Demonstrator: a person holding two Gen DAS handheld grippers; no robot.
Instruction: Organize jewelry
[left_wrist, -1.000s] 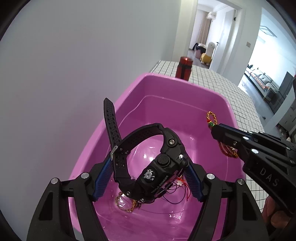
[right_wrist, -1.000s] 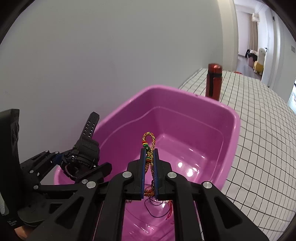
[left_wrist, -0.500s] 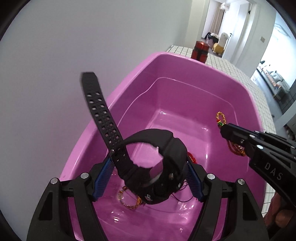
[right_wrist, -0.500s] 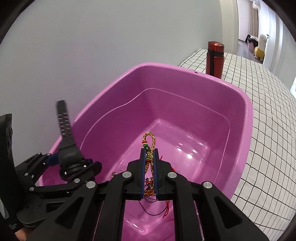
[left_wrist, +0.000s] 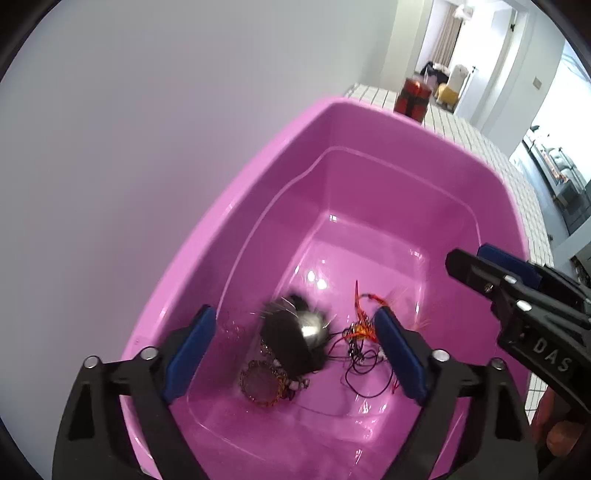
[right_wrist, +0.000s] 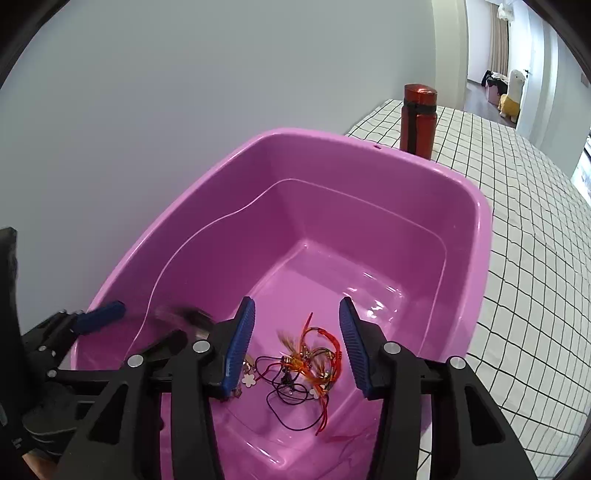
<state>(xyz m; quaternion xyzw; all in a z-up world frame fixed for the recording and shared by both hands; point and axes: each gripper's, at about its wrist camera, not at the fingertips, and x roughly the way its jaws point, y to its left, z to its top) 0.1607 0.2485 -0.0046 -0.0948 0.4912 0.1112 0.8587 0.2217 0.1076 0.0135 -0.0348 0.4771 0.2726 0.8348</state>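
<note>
A pink plastic tub (left_wrist: 369, 122) (right_wrist: 369, 147) holds the jewelry. A black watch (left_wrist: 295, 339), blurred, lies on the tub floor next to a gold chain bracelet (left_wrist: 262, 386). A tangle of red, orange and black cord bracelets (left_wrist: 360, 332) (right_wrist: 310, 362) lies beside it. My left gripper (left_wrist: 295, 350) is open and empty above the watch. My right gripper (right_wrist: 297, 343) is open and empty above the cord tangle; it also shows at the right of the left wrist view (left_wrist: 476, 266).
A red bottle (left_wrist: 412, 99) (right_wrist: 419, 118) stands behind the tub on a white checked cloth (right_wrist: 524, 221). A plain wall runs along the tub's left side. A doorway and another room lie far behind.
Both grippers have opened. The watch has dropped from the left gripper into the tub, and the braided bracelet has dropped from the right gripper onto the cord tangle.
</note>
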